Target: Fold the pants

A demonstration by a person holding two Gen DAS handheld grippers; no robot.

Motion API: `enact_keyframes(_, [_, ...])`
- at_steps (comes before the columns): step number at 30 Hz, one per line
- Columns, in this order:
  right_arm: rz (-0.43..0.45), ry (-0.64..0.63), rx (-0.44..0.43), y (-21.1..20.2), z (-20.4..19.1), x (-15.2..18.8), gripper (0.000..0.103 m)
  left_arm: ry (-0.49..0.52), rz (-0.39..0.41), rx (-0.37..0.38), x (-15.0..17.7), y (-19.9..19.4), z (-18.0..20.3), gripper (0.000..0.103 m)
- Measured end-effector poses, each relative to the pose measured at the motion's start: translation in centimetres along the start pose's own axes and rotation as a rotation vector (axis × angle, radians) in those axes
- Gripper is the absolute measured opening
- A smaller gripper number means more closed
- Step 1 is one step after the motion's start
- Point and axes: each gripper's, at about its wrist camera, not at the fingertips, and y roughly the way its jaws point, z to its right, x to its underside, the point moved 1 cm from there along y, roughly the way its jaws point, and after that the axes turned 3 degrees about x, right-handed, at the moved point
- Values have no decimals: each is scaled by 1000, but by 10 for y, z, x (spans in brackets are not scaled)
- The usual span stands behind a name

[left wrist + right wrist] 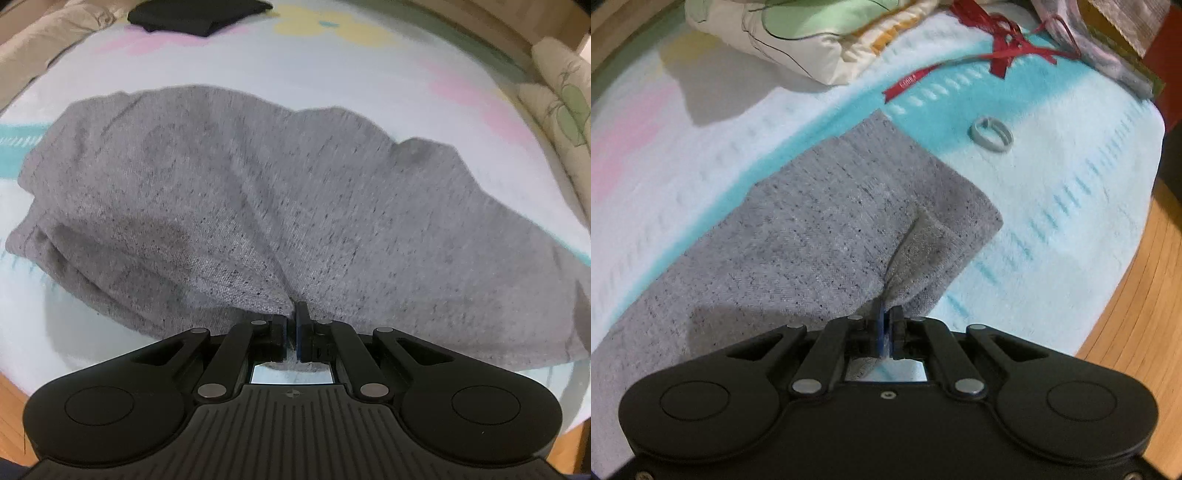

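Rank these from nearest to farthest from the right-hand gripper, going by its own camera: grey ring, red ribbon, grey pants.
1. Grey pants: pinched in the right gripper.
2. Grey ring: beyond the pants, right of centre.
3. Red ribbon: farthest, near the top.

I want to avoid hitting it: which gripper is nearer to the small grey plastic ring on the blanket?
Right. The right gripper pinches the grey pants just below the ring; the left gripper's view shows no ring.
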Motion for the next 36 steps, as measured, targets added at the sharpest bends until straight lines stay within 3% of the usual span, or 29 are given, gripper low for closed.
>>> enact_keyframes(4, [112, -41, -3, -29, -11, -1, 4, 18, 76, 19, -5, -18, 2, 4])
enact_keyframes(6, [165, -26, -20, -38, -10, -7, 4, 28, 60, 14, -5, -14, 2, 4])
enact_keyframes(9, [130, -9, -15, -19, -6, -13, 3, 27, -12, -4, 1, 4, -2, 8])
enact_keyframes(11, [64, -1, 19, -2, -6, -7, 4, 55, 3, -18, 5, 1, 1, 11])
enact_keyframes(12, [44, -4, 33, 4, -5, -2, 5, 74, -2, -27, 6, -2, 3, 15])
enact_keyframes(13, [62, -2, 37, 0, -5, 3, 6, 94, -13, -31, 7, -5, 5, 27])
enact_keyframes(14, [72, -10, 56, -6, -7, 5, 13, 105, -22, -28, 7, -8, 6, 32])
enact_keyframes(17, [149, -40, 182, -27, -12, 8, 42, 116, -39, -2, 10, -24, 5, 32])
enact_keyframes(19, [214, -50, 266, -39, -15, 8, 47, 132, -42, 42, 11, -39, 1, 32])
enact_keyframes(21, [269, -58, 288, -52, -20, 8, 48, 133, -14, 75, 5, -54, -5, 32])
enact_keyframes(23, [301, -72, 239, -66, -29, 11, 48, 101, 36, 58, -10, -68, -21, 33])
enact_keyframes(26, [315, -113, 129, -78, -52, 15, 48, -19, 92, -31, -36, -77, -60, 40])
enact_keyframes(30, [325, -245, -36, -93, -105, 35, 48, -175, 94, -149, -59, -72, -116, 41])
enact_keyframes(36, [338, -519, -246, -115, -198, 88, 48, -418, 57, -110, -55, -62, -185, 41])
